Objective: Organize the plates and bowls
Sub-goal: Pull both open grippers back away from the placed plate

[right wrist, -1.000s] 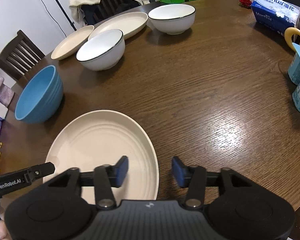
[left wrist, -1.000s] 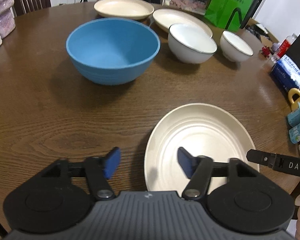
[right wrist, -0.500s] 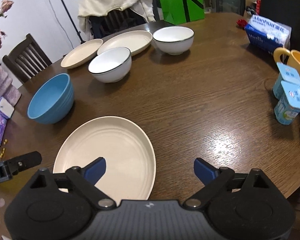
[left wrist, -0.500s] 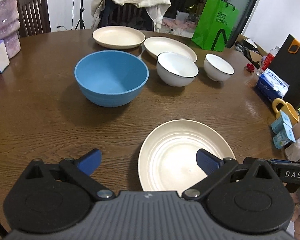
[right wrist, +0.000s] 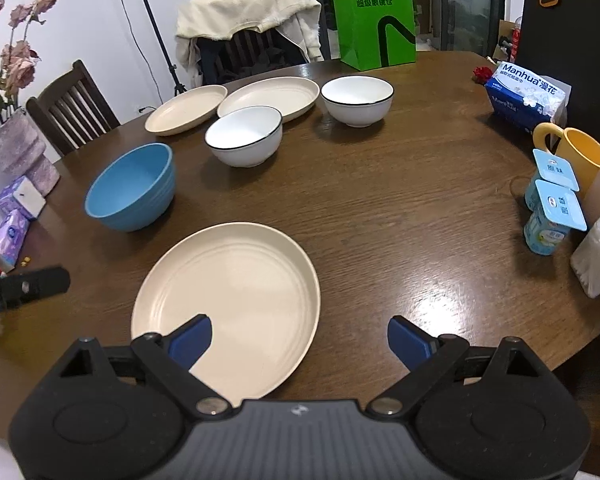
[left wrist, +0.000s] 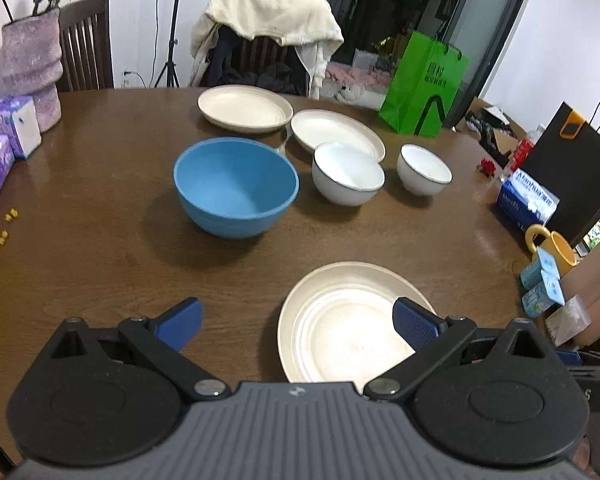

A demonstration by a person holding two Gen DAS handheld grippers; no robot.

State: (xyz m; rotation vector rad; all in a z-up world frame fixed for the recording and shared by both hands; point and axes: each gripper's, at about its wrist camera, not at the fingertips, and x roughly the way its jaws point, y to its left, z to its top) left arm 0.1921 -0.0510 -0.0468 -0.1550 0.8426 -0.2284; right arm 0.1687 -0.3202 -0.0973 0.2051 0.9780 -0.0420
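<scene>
Nothing's really sorted yet, as far as I can tell. Both tools are spread wide and holding nothing — the left tool (left wrist: 296, 320) and right tool (right wrist: 298, 340) hang over the near edge of the worktop (right wrist: 380, 208), right above one cream plate (right wrist: 228, 292) sitting alone there. Two more cream plates (right wrist: 188, 110) sit toward the far edge, side by side, not stacked. The blue bowl (right wrist: 134, 186) is out toward the left edge, and two white bowls (right wrist: 244, 140) with dark rims stand apart near the middle — none nested. So all the stacking is still to do, I'd guess.

Readable stuff: the tissue pack (right wrist: 526, 98) at the right edge says "Manhua", and the green bag (right wrist: 374, 16) at the far edge has "目村" on it.
</scene>
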